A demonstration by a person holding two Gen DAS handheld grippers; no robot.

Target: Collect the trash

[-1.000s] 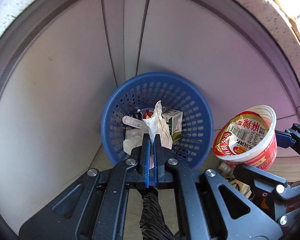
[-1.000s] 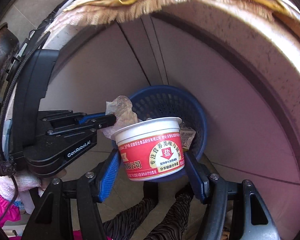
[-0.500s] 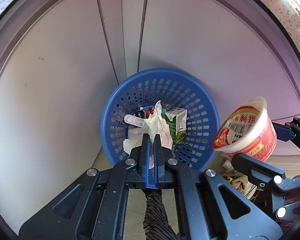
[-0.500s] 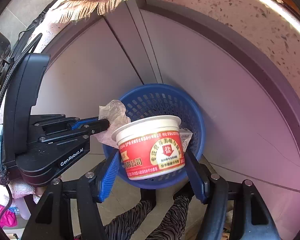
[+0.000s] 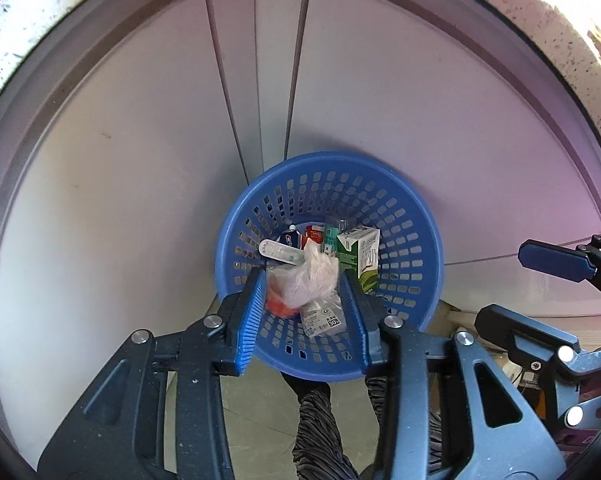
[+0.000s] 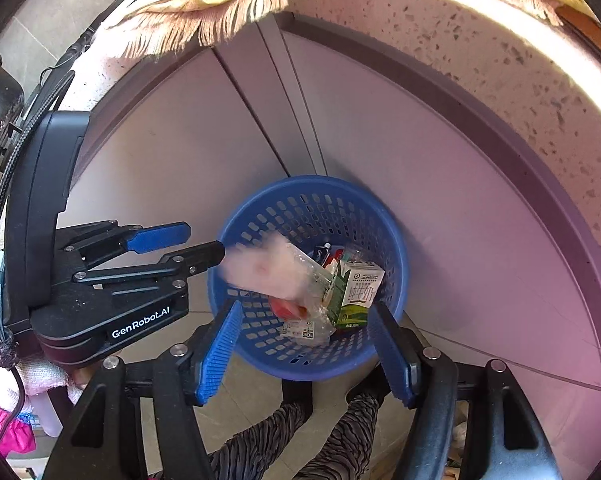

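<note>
A blue perforated trash basket (image 5: 416,216) (image 6: 384,216) stands on the floor against a pale cabinet. My left gripper (image 5: 306,300) is open over its near rim; a crumpled tissue (image 5: 310,278) lies free in the basket. In the right wrist view the tissue (image 6: 268,268) is a blur in mid-fall beside the left gripper's fingers (image 6: 160,236). My right gripper (image 6: 306,340) is open and empty above the basket's near rim. The red noodle cup (image 6: 286,306) (image 5: 278,306) lies inside, mostly covered, next to a green milk carton (image 5: 360,258) (image 6: 354,294).
The basket also holds a small bottle (image 5: 280,250), a labelled plastic wrapper (image 5: 324,318) and other bits. A speckled stone counter edge (image 6: 460,28) with a fringed cloth (image 6: 228,4) overhangs the cabinet doors (image 5: 140,160). The person's striped legs (image 6: 300,440) are below.
Both grippers have opened. The left one let go of the tissue and the right one let go of the noodle cup; both now fall or lie in the basket.
</note>
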